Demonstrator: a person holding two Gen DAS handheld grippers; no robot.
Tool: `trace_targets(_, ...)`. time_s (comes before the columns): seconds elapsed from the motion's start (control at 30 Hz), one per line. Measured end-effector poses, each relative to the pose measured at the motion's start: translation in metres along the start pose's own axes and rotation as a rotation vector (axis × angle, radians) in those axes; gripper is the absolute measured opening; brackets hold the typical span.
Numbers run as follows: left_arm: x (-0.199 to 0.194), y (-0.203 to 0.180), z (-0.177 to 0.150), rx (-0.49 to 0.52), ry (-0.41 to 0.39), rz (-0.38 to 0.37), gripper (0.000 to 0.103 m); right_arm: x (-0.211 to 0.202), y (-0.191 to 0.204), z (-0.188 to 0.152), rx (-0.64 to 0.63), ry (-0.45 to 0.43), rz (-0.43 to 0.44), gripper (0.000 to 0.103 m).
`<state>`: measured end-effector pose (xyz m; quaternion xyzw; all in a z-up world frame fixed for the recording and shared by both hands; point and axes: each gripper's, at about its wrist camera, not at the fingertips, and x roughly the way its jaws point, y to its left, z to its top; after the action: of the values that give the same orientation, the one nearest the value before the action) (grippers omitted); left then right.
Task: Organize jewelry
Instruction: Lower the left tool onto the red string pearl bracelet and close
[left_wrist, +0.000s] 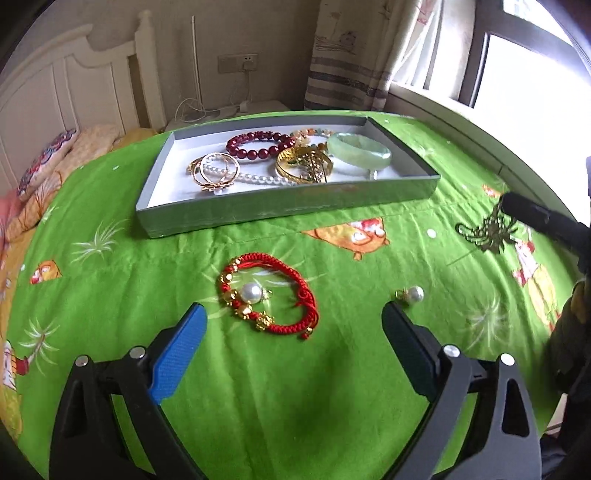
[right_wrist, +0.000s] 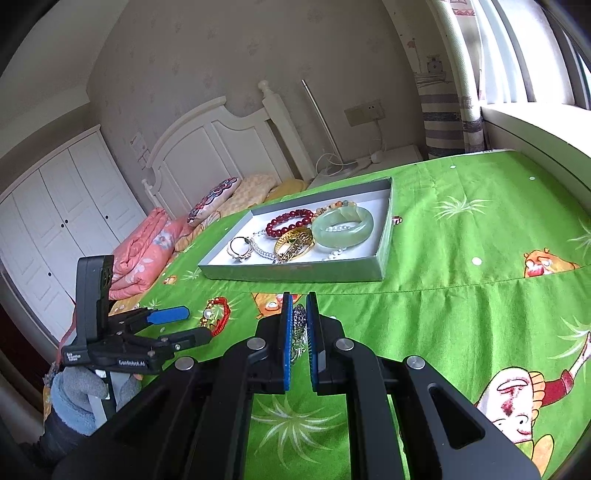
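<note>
Red cord bracelet (left_wrist: 271, 295) with gold beads lies flat on the green bedsheet (left_wrist: 295, 387), one pearl earring (left_wrist: 252, 292) resting inside its loop, a second pearl earring (left_wrist: 410, 294) apart to its right. Both sit short of the grey tray (left_wrist: 288, 210), so they count as unsorted.

Left claw (left_wrist: 291, 325) is wide open, fingers straddling the bracelet from the near side; looks like a lineup for a pinch, nothing held.

Right claw (right_wrist: 299, 325) is closed on a dark filigree ornament (right_wrist: 298, 332), clamped edge-on between the blue pads (right_wrist: 287, 343). In the left wrist view the piece hangs at the fingertip over the sheet, clear of the tray. Likely next stop is the tray.

Tray already holds a dark red bead bracelet (left_wrist: 258, 142), jade bangle (left_wrist: 360, 151), gold bangle (left_wrist: 304, 164), pearl strand (left_wrist: 255, 177), and thin gold hoops (left_wrist: 212, 171), crowded toward the far right; near-left floor is bare.

Readable text: "GenRobot.AI" on the left claw's body in the right wrist view; the smaller label beside it is too blurred.
</note>
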<state>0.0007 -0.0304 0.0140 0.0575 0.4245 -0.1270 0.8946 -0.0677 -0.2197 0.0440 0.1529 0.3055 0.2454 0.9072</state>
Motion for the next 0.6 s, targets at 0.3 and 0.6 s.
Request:
trace_targets(0.3,-0.003,-0.004,-0.001,0.081,-0.052,-0.019,0.000,0.000,0.001,-0.001,-0.002,0.003,0.005,0.009)
trace_targets(0.6,-0.021,-0.003,0.024,0.062,-0.076,-0.117,0.043,-0.002,-0.001,-0.001,0.007,0.001,0.007,0.009)
